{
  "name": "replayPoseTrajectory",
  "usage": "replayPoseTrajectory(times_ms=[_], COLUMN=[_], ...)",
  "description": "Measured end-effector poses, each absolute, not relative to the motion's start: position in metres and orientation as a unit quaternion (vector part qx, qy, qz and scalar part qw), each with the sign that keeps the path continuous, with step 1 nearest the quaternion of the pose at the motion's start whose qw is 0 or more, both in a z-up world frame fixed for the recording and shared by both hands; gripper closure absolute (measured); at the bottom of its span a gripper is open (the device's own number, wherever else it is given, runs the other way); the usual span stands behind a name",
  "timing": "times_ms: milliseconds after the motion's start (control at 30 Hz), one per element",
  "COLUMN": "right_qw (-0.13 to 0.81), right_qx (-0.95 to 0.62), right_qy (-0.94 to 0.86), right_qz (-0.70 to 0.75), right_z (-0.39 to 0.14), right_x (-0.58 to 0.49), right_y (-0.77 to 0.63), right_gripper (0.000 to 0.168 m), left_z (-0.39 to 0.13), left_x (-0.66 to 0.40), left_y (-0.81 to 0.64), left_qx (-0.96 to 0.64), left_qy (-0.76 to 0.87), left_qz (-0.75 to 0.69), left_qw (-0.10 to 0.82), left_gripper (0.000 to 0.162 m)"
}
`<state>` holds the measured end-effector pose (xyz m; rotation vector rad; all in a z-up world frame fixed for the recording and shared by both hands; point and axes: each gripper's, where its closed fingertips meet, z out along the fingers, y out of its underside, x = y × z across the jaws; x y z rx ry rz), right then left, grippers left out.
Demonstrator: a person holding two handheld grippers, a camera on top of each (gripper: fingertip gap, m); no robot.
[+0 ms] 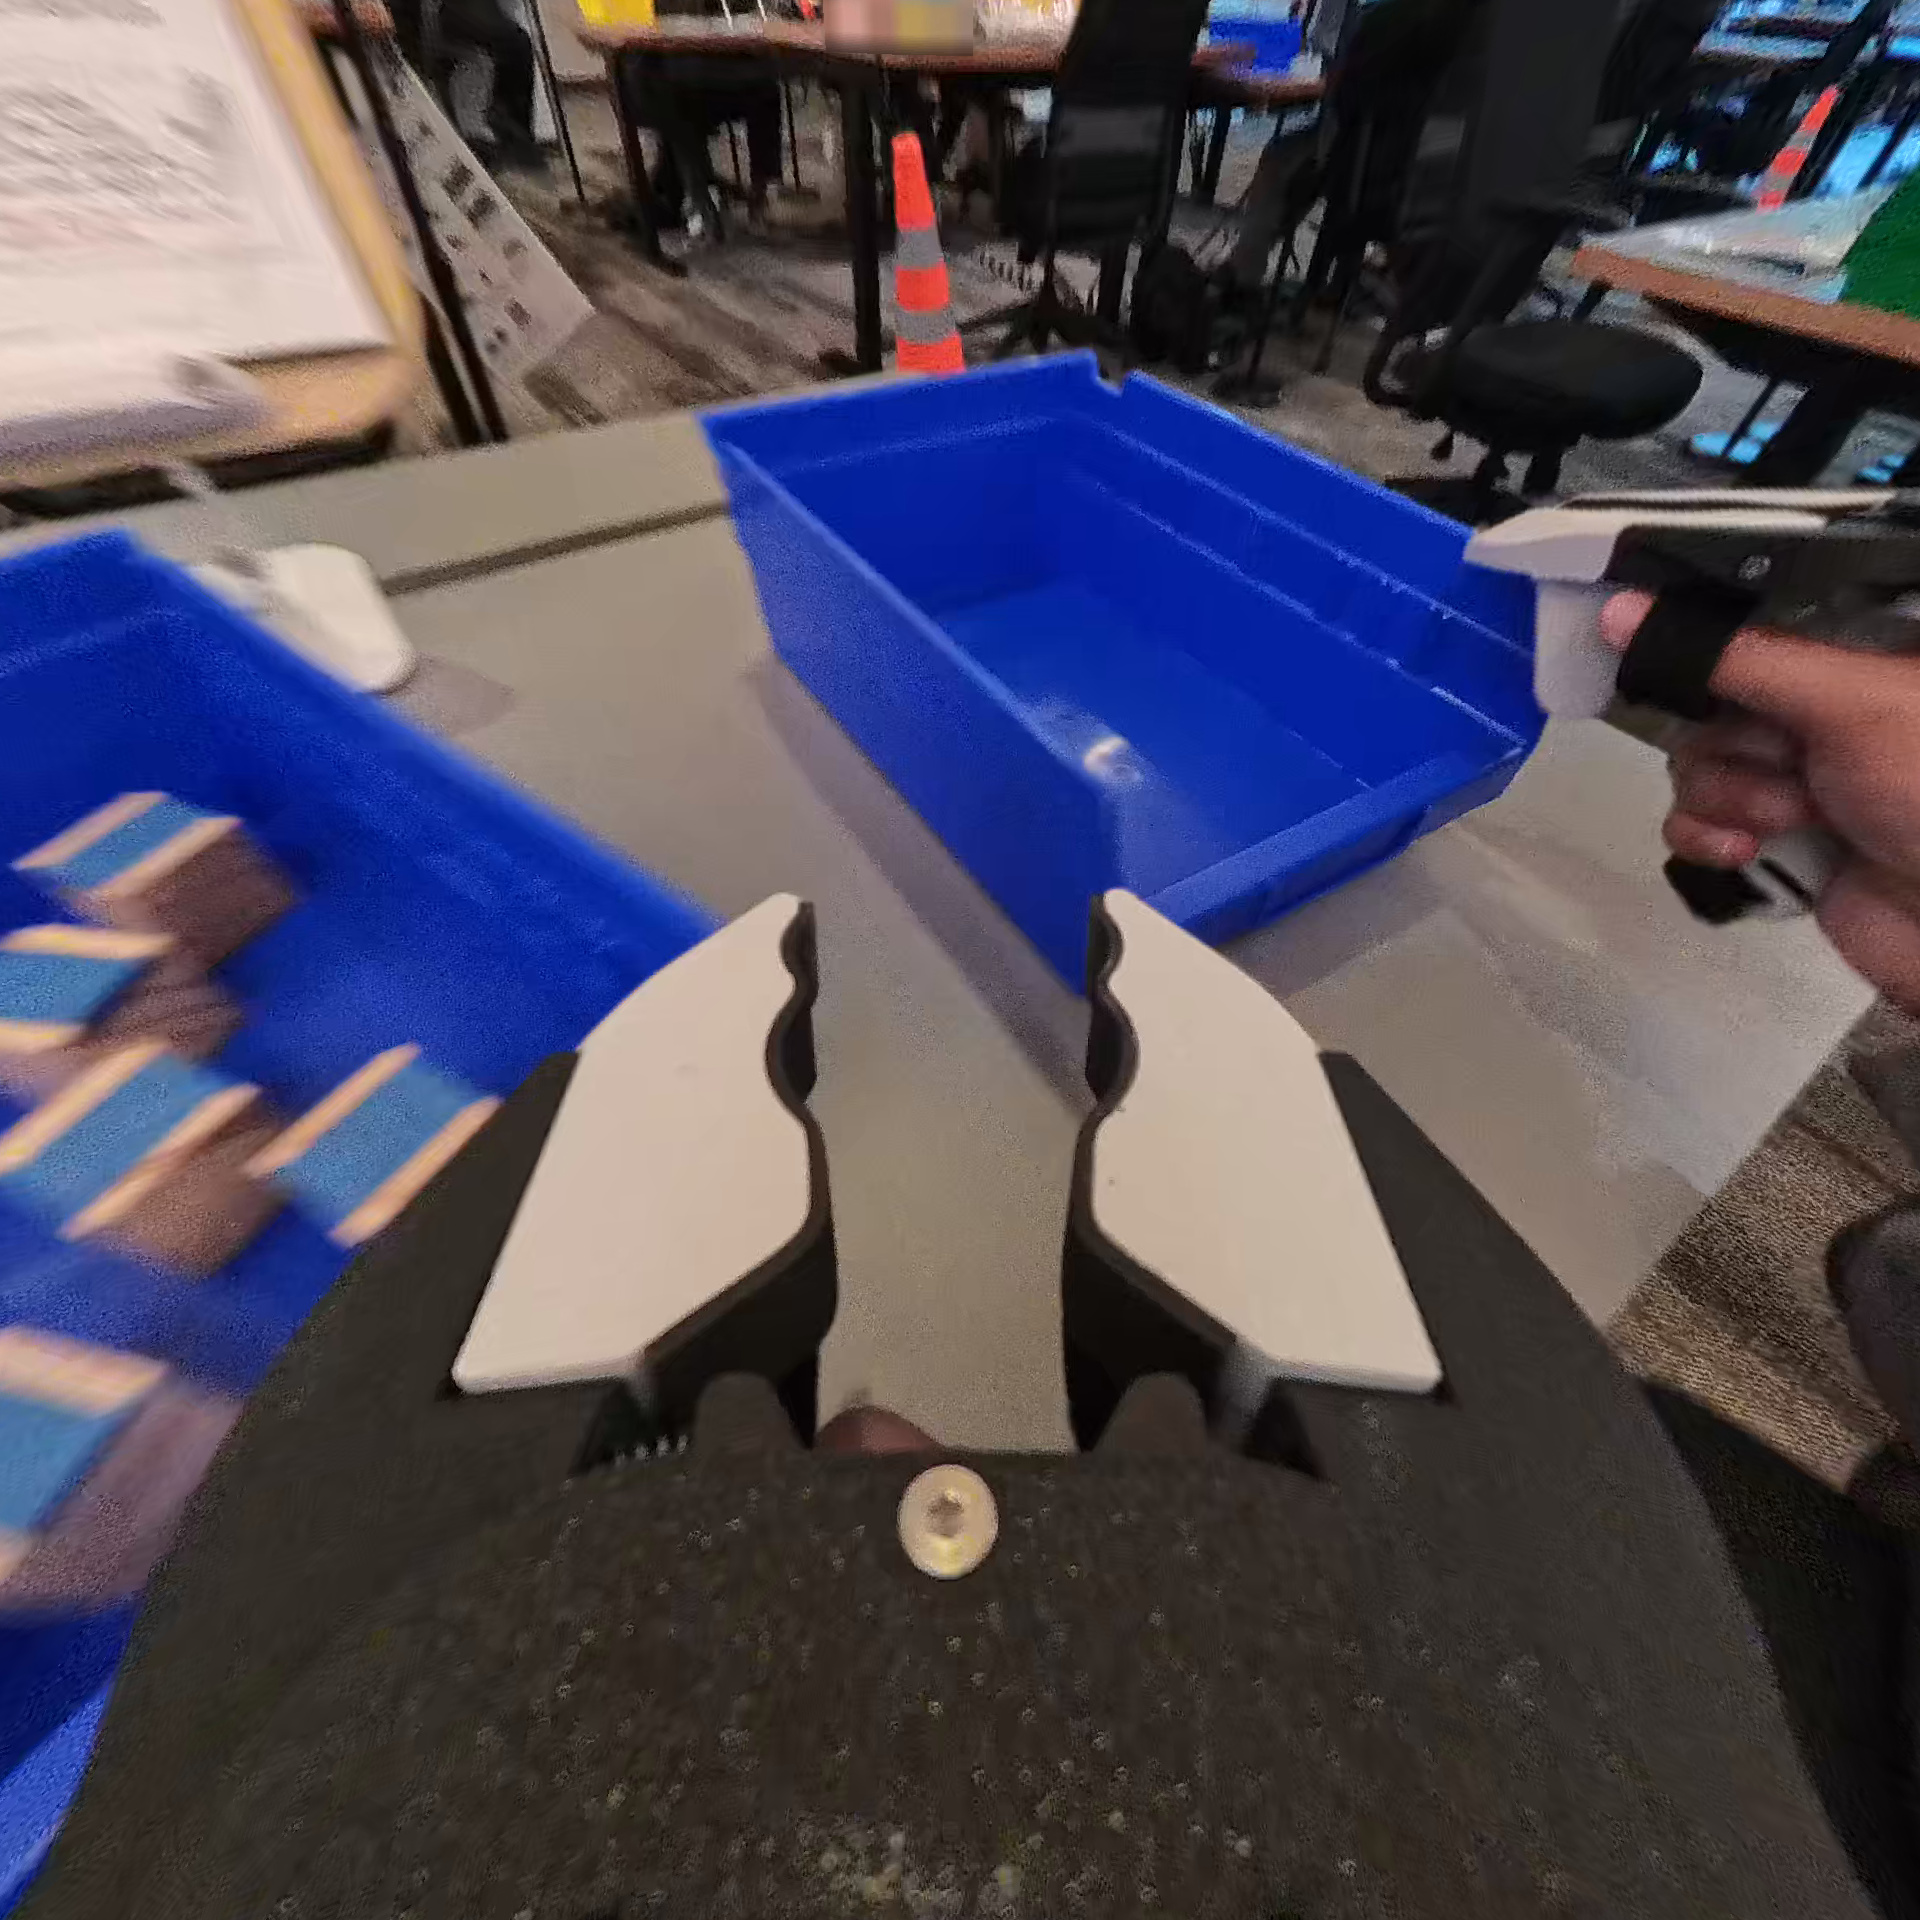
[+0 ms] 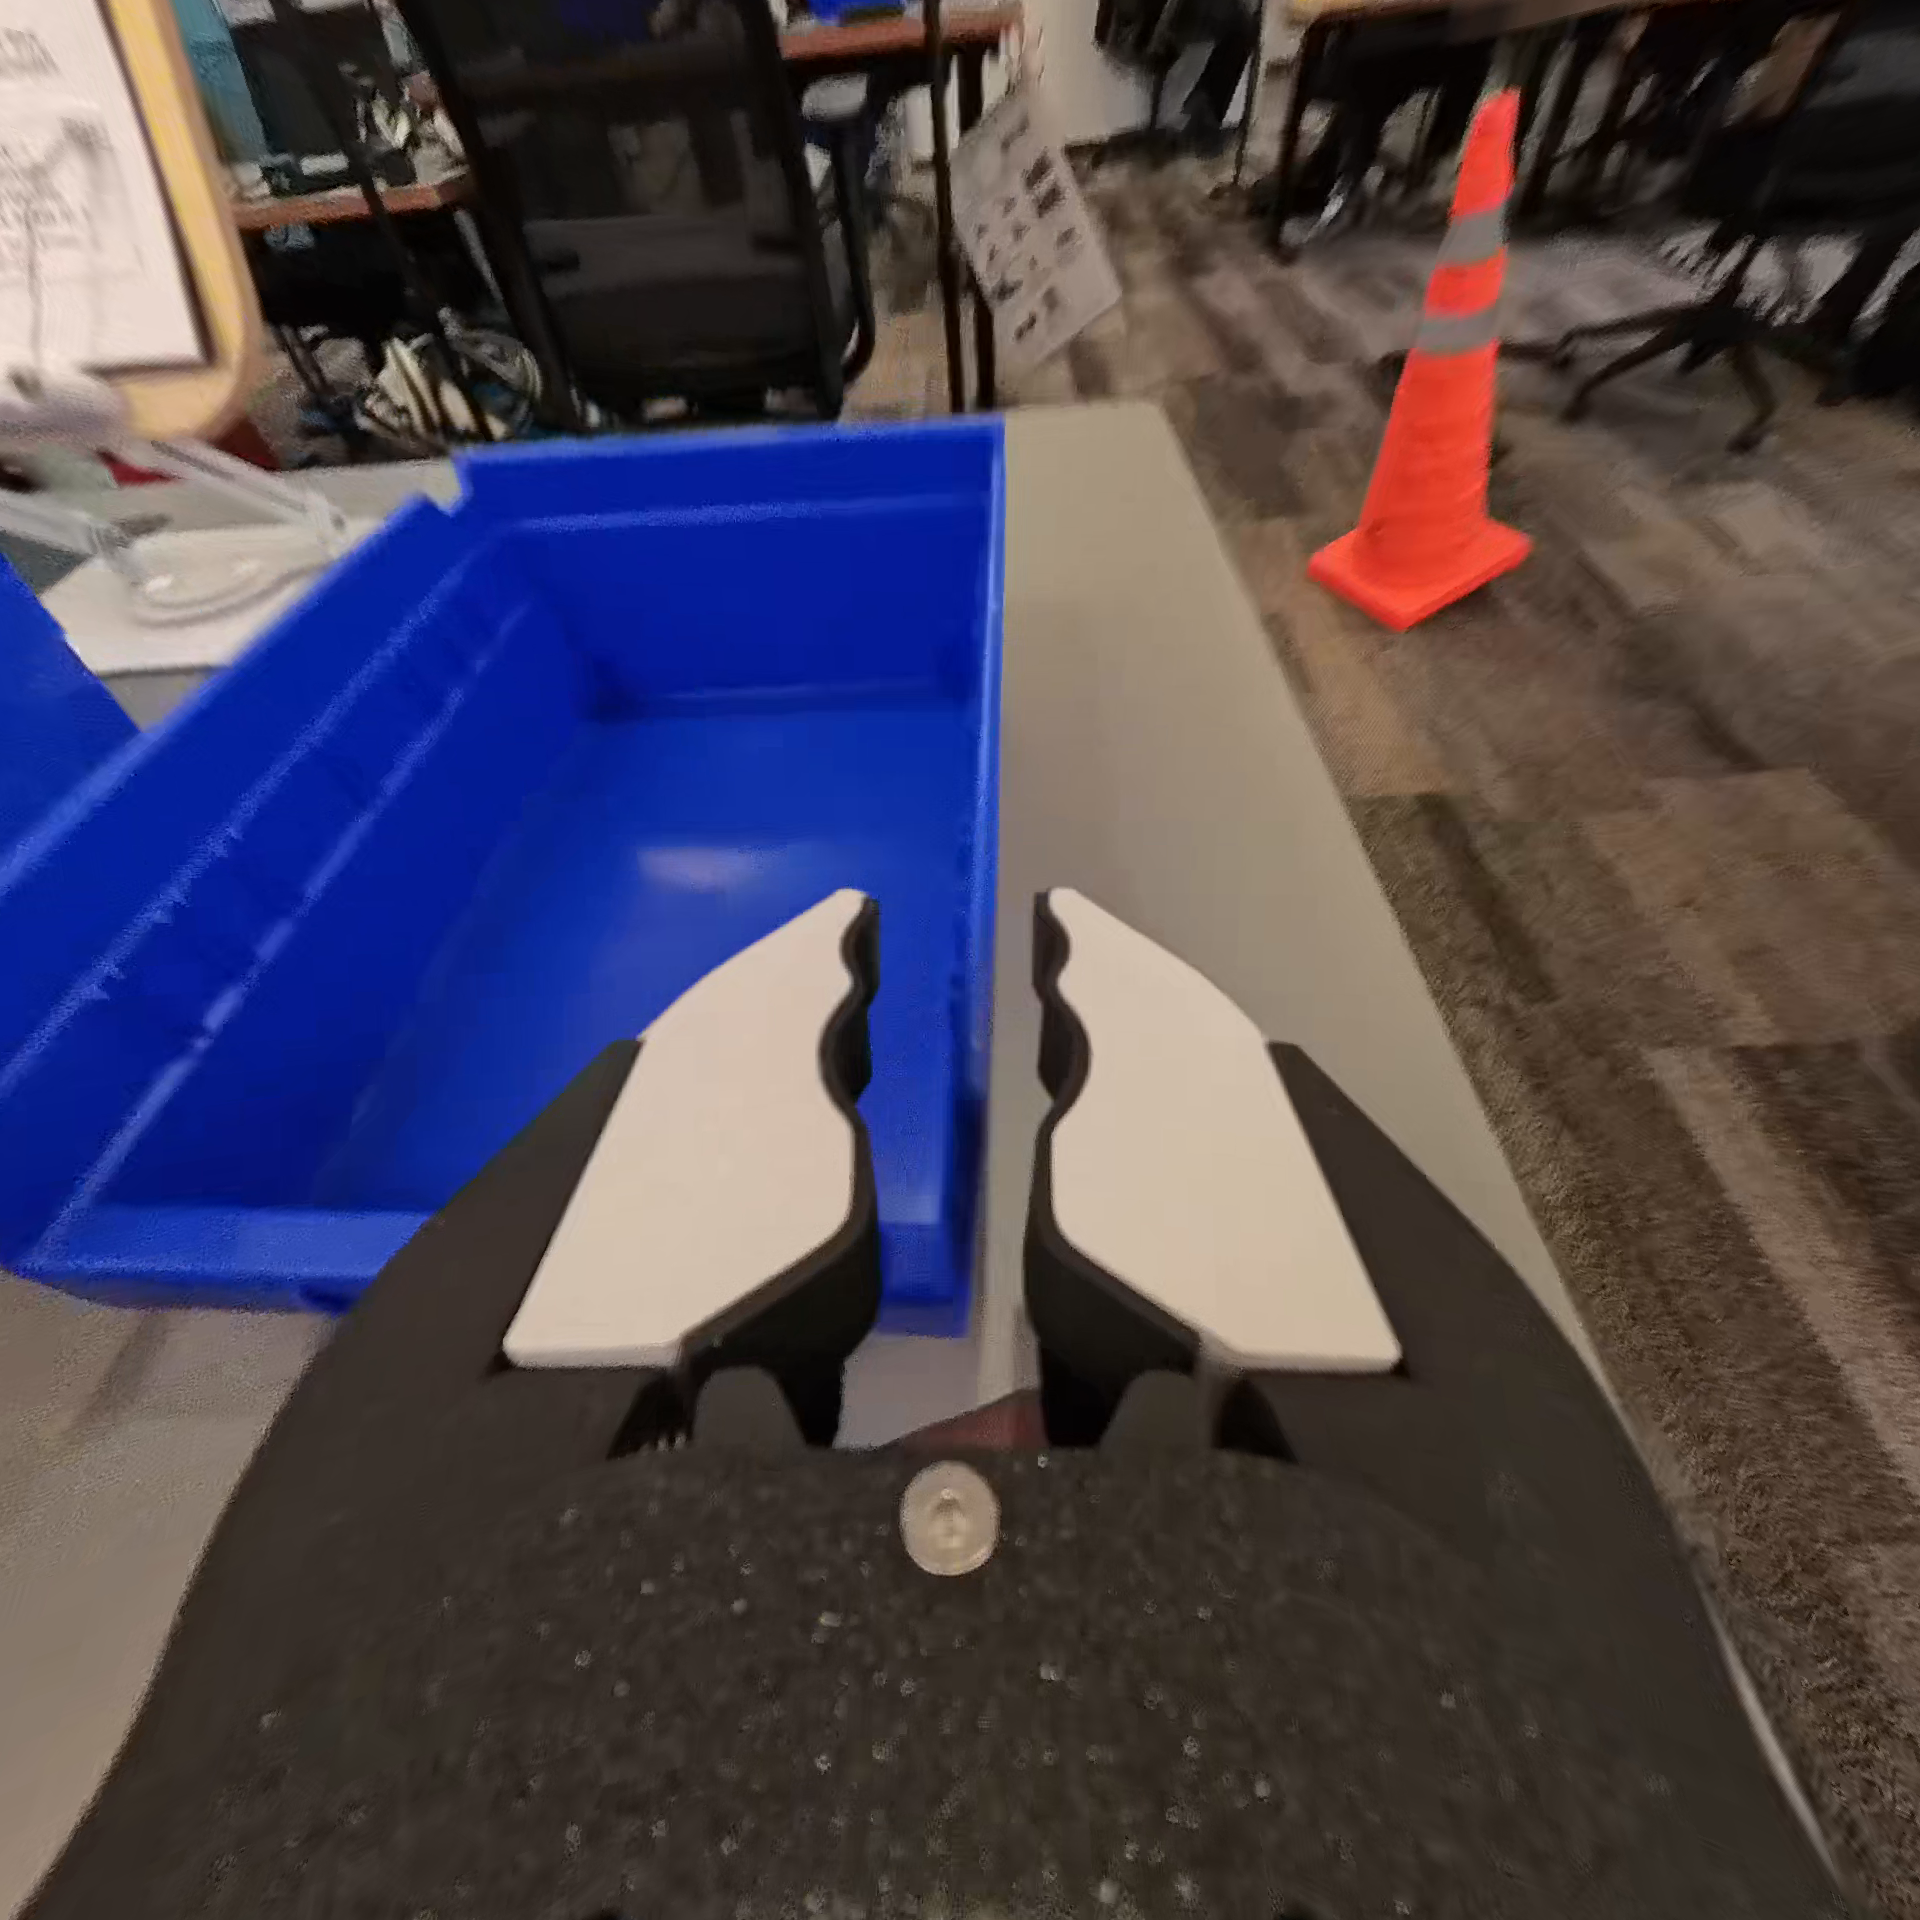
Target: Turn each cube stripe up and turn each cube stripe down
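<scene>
- Left wrist view looks across a grey desk (image 1: 644,727) in an office room with carpeted floor, dark chairs, wooden-topped tables and an orange traffic cone (image 1: 920,260) beyond the far edge.
- The left hand-held gripper (image 1: 951,925) hovers over bare desk with its fingers apart and nothing between them.
- Only this view shows the cubes (image 1: 125,1039): blurred blue-and-wood blocks lying in a blue bin (image 1: 312,727) at the left; which way their stripes face I cannot tell for all of them.
- It also shows the right hand-held gripper (image 1: 1538,582) from the side, gripped by a hand (image 1: 1808,769) at the empty blue bin's (image 1: 1039,582) right end.
- Right wrist view shows the right hand-held gripper's fingers apart, holding nothing, above the near right corner of that empty bin.
- This view alone shows the desk's right edge, the cone standing on the carpet (image 2: 1662,831), and clear safety glasses (image 2: 197,551) lying at the far left.
</scene>
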<state>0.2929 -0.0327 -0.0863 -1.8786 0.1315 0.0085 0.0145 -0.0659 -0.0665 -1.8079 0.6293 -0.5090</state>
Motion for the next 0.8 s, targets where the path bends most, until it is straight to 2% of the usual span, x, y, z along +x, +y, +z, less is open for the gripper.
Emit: replayPoseTrajectory(times_ms=[133,233,333,433,467,533,567,700,800], right_qw=[0.642,0.645,0.595,0.553,0.550,0.553,0.556,0.548,0.554], right_qx=[-0.766,-0.749,-0.762,-0.798,-0.804,-0.810,-0.811,-0.812,-0.806], right_qy=[-0.014,-0.104,-0.159,-0.157,-0.152,-0.143,-0.135,-0.108,-0.098], right_qz=[0.021,0.110,0.200,0.180,0.164,0.134,0.124,0.166,0.184], right_z=[-0.023,-0.003,-0.029,-0.078,-0.089,-0.103,-0.107,-0.116,-0.118], right_x=[0.224,0.118,0.015,-0.030,-0.035,-0.039,-0.038,-0.044,-0.053], right_y=[-0.033,-0.030,-0.027,-0.015,-0.011,-0.005,-0.002,0.006,0.006], right_gripper=[0.132,0.127,0.122,0.115,0.115,0.116,0.117,0.123,0.134], left_z=[-0.045,-0.057,-0.092,-0.117,-0.120,-0.125,-0.126,-0.124,-0.121], left_x=[-0.111,-0.191,-0.213,-0.207,-0.206,-0.202,-0.201,-0.210,-0.220], left_y=[-0.072,-0.057,-0.044,-0.032,-0.027,-0.018,-0.015,-0.010,-0.009], left_qx=[-0.767,-0.783,-0.813,-0.835,-0.837,-0.844,-0.846,-0.848,-0.846], left_qy=[0.218,0.145,0.097,0.100,0.094,0.080,0.074,0.045,0.032], left_qz=[-0.151,-0.095,-0.126,-0.131,-0.132,-0.147,-0.153,-0.133,-0.105], left_qw=[0.585,0.598,0.560,0.524,0.522,0.510,0.506,0.512,0.521], left_gripper=[0.101,0.098,0.094,0.095,0.098,0.114,0.115,0.131,0.147])
